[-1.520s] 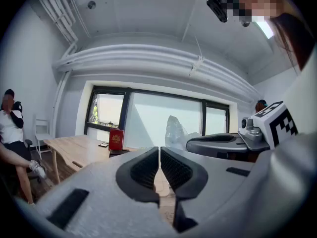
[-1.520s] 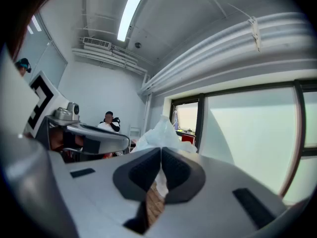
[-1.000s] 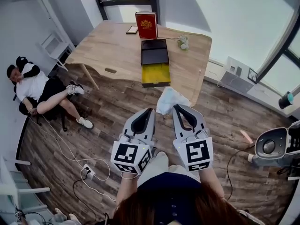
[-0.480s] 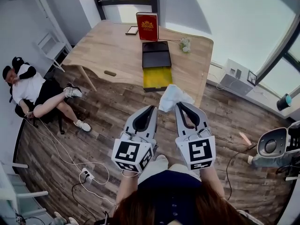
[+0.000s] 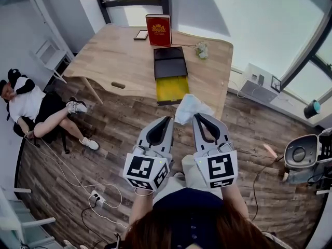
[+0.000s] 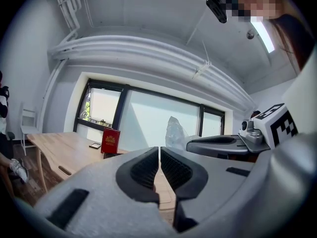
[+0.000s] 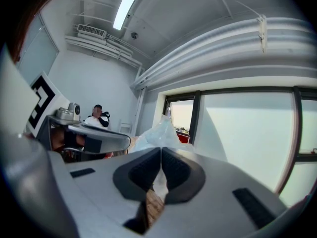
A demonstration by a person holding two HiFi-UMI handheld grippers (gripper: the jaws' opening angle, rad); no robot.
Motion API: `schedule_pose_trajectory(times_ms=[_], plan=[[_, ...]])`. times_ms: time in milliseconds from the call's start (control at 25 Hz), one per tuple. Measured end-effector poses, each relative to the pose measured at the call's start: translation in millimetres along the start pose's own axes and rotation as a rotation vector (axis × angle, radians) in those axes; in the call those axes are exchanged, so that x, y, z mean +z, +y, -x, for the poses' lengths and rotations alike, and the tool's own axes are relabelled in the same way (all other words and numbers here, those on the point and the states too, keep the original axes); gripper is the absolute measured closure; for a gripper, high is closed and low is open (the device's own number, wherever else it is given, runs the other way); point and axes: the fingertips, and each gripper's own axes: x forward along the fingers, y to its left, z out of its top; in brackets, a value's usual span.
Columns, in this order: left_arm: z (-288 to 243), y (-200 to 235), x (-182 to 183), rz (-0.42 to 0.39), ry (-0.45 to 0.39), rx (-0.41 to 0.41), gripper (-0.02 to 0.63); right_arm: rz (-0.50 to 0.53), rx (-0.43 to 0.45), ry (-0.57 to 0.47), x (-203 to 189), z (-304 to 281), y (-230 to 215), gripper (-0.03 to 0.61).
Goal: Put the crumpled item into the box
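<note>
My right gripper [image 5: 199, 119] is shut on a crumpled whitish plastic item [image 5: 191, 108], held over the wood floor just short of the table's near edge. The same crumpled item [image 7: 157, 133] bulges above the closed jaws of the right gripper [image 7: 161, 155] in its own view. My left gripper [image 5: 167, 121] hangs beside it, shut and empty; its jaws [image 6: 159, 155] meet with nothing between them. On the wooden table [image 5: 119, 56] lies the box [image 5: 172, 88], open, with a yellow inside and a black half behind it.
A red book [image 5: 158, 30] stands upright behind the box, and a small white bunch [image 5: 202, 49] lies to its right. A person [image 5: 31, 100] sits on the floor at left. Cables and a power strip [image 5: 96, 193] lie on the floor. A grey machine [image 5: 306, 160] stands at right.
Both grippers and the held crumpled item have come a little nearer the table's edge and the box. Both jaws stay shut.
</note>
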Motion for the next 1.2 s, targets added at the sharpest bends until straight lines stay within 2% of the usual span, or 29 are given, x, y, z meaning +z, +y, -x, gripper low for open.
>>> schedule_pose_trajectory(times_ms=[480, 1200], plan=[[-33, 18, 3, -0.018, 0.006, 0.008, 0.580, -0.011, 0.012, -0.016, 0, -33, -18, 0.549], [-85, 72, 18, -0.027, 0.006, 0.058, 0.580, -0.004, 0.057, -0.006, 0, -107, -40, 0.551]])
